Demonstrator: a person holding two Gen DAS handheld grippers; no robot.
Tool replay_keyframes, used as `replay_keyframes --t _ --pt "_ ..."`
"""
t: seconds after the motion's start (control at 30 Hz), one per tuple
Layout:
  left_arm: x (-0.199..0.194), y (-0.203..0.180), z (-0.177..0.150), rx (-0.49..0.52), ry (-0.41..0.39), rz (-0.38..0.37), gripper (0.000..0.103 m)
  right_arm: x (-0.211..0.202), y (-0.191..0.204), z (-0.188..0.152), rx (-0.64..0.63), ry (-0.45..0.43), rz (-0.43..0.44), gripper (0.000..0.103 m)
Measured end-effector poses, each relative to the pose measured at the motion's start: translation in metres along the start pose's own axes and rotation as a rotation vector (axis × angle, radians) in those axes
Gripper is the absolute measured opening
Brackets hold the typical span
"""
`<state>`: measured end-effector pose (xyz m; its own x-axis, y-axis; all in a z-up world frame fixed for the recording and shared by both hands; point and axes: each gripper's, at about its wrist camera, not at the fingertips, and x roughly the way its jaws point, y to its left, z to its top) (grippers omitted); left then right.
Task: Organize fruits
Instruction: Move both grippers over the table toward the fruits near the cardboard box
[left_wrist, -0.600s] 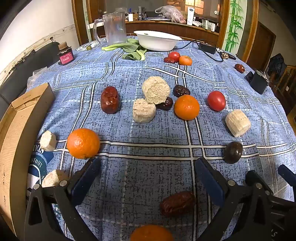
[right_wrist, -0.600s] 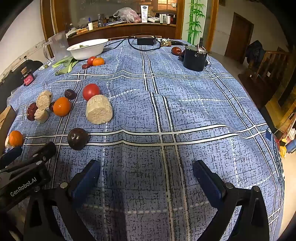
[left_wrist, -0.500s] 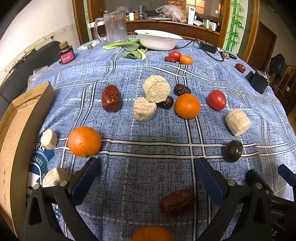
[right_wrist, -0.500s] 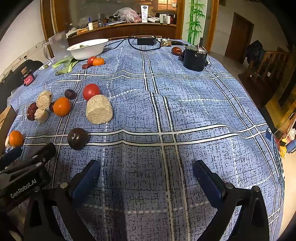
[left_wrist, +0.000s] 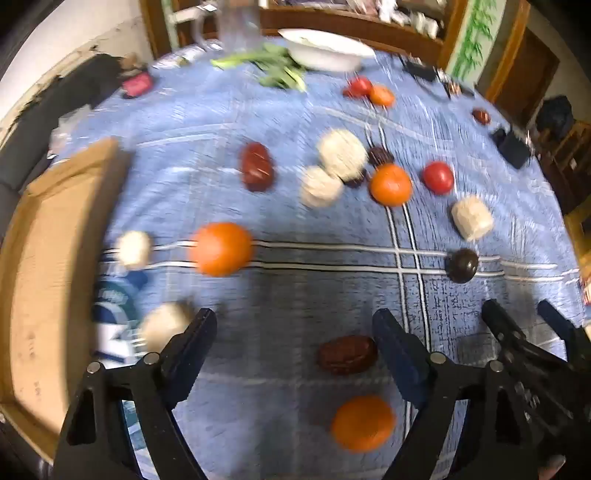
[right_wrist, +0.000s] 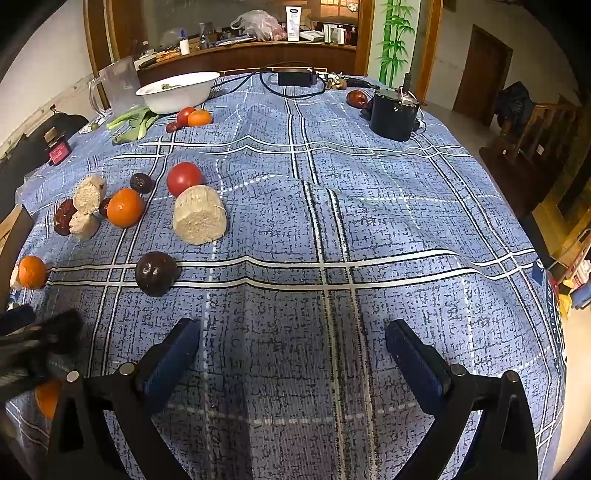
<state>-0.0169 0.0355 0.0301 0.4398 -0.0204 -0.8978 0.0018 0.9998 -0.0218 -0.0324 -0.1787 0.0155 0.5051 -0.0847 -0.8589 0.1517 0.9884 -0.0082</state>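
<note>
My left gripper (left_wrist: 293, 332) is open and hangs low over the blue checked tablecloth (left_wrist: 295, 295); this view is blurred by motion. A brown date (left_wrist: 347, 354) lies between its fingers, close to the right one. An orange (left_wrist: 364, 422) sits just below the date, and another orange (left_wrist: 221, 249) lies ahead on the left. My right gripper (right_wrist: 293, 347) stands wide open over bare cloth. A dark passion fruit (right_wrist: 157, 274) lies ahead to its left. Beyond that are a beige cylinder piece (right_wrist: 199, 214), a tomato (right_wrist: 184, 178) and an orange (right_wrist: 125, 206).
A cardboard box (left_wrist: 55, 258) stands at the table's left edge, with small beige pieces (left_wrist: 133, 249) beside it. A white bowl (right_wrist: 177, 90), green leaves (right_wrist: 135, 122), a clear pitcher (right_wrist: 118, 85) and a black device (right_wrist: 393, 114) stand at the far side.
The left gripper's jaws have narrowed, and its view has swung, so the fruit has slid up and to the right in frame. The right gripper has held still.
</note>
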Motion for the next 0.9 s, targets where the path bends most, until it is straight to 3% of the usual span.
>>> replay_keyframes --t 0.1,0.33,0.5,0.9 --pt "-0.033 0.016 -0.003 -0.018 -0.074 0.034 0.086 -0.007 -0.004 0.001 0.056 0.022 -0.034 0.102" --pt "-0.118 0.034 -0.007 -0.002 -0.289 0.07 0.086 -0.084 0.027 0.007 0.01 -0.173 -0.016 0.102" --pt "-0.152 0.036 -0.007 0.037 -0.396 0.094 0.086 -0.111 0.051 0.001 -0.028 -0.219 0.023 0.102" --pt "-0.158 0.036 -0.02 0.071 -0.401 0.084 0.086 -0.111 0.065 -0.012 -0.053 -0.194 0.05 0.102"
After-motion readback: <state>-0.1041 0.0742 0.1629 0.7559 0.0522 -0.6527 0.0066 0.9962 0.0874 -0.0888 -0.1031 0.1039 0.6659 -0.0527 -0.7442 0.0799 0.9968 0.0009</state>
